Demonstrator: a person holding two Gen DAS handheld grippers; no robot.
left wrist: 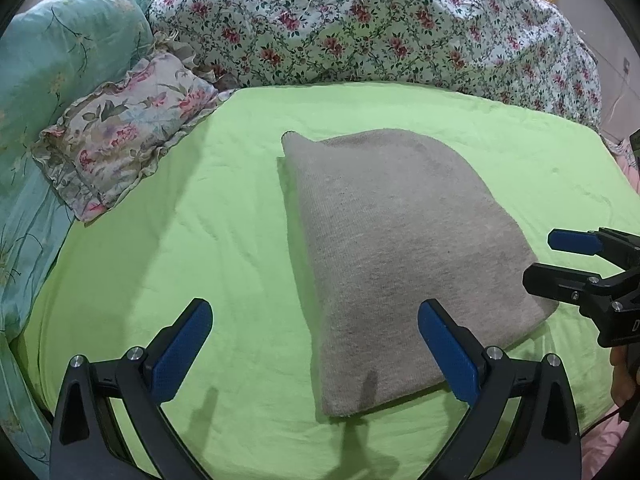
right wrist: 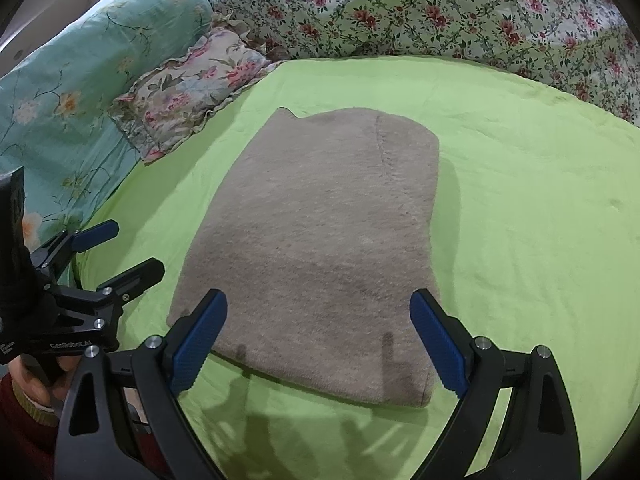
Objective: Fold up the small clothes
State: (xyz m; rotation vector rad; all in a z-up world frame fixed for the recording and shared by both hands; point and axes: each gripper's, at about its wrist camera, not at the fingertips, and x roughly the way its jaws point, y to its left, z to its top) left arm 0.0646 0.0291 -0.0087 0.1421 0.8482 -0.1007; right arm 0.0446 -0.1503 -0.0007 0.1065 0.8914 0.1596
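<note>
While seen from both wrists:
Surface: green sheet [left wrist: 240,208] under folded grey garment [left wrist: 400,248]
Left gripper [left wrist: 316,344]: spread, empty
Right gripper [right wrist: 320,332]: spread, empty
Cut off: floral quilt [left wrist: 360,20]

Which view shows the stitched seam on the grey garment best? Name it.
Right wrist view: the seam runs down the grey garment near its far edge. In the left wrist view the garment shows no seam.

The left gripper [left wrist: 316,344] is held with its jaws spread wide, nothing being gripped between the blue pads [left wrist: 182,354]. The right gripper [right wrist: 320,336] is likewise held wide apart and empty, its blue pads [right wrist: 440,344] angled outward. Each gripper is seen at the edge of the other's view, side by side. The left hand [right wrist: 38,376] is wrapped around its handle, a dark red sleeve [right wrist: 18,432] covering the wrist.
</note>
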